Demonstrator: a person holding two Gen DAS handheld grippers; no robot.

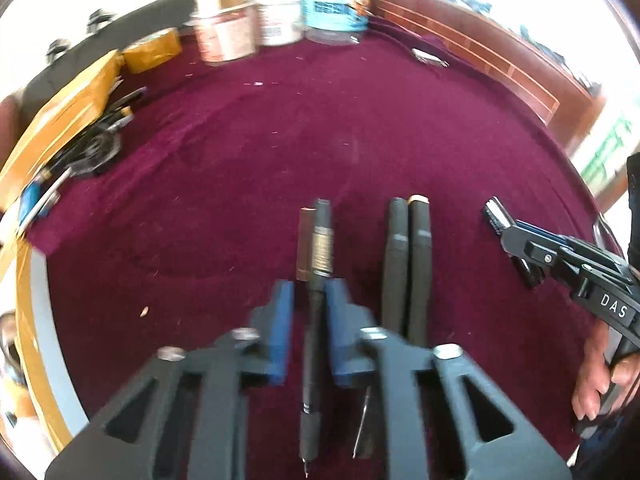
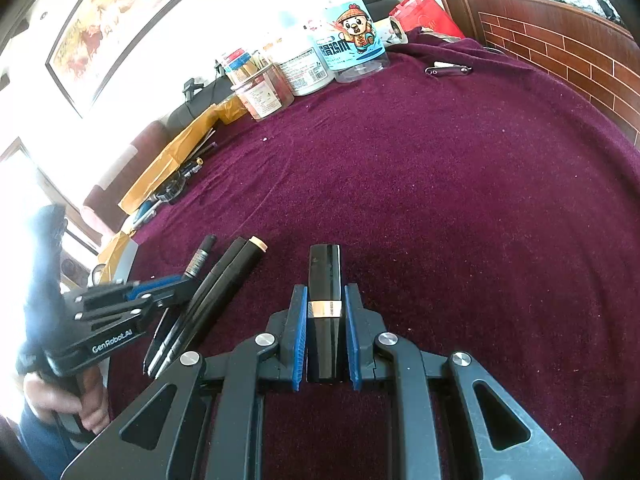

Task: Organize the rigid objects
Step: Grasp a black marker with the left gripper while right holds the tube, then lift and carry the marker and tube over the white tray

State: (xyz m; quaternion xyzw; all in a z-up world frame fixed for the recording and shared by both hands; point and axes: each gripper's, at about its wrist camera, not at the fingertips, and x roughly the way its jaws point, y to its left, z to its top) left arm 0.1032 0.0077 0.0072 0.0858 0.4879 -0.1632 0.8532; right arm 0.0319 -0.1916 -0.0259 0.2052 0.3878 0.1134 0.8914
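Note:
My left gripper (image 1: 310, 292) is shut on a slim black pen (image 1: 320, 232), held between the blue pads and pointing away over the maroon cloth (image 1: 280, 140). A brown pen (image 1: 306, 240) lies against it. Two dark grey markers (image 1: 406, 264) lie side by side just to the right. My right gripper (image 2: 325, 292) is shut on a black tube with a gold band (image 2: 324, 272). In the left wrist view the right gripper (image 1: 516, 240) hovers right of the markers. In the right wrist view the left gripper (image 2: 160, 292) sits over the pen (image 2: 200, 256), beside the markers (image 2: 224, 280).
Several jars (image 1: 280, 12) stand at the cloth's far edge. A yellow cardboard box (image 1: 60, 120) with pens and black parts lies at the left. A metal clip (image 1: 430, 58) rests far right, near a brick-patterned wall (image 1: 480, 48). A thin rod (image 1: 362, 424) lies under my left gripper.

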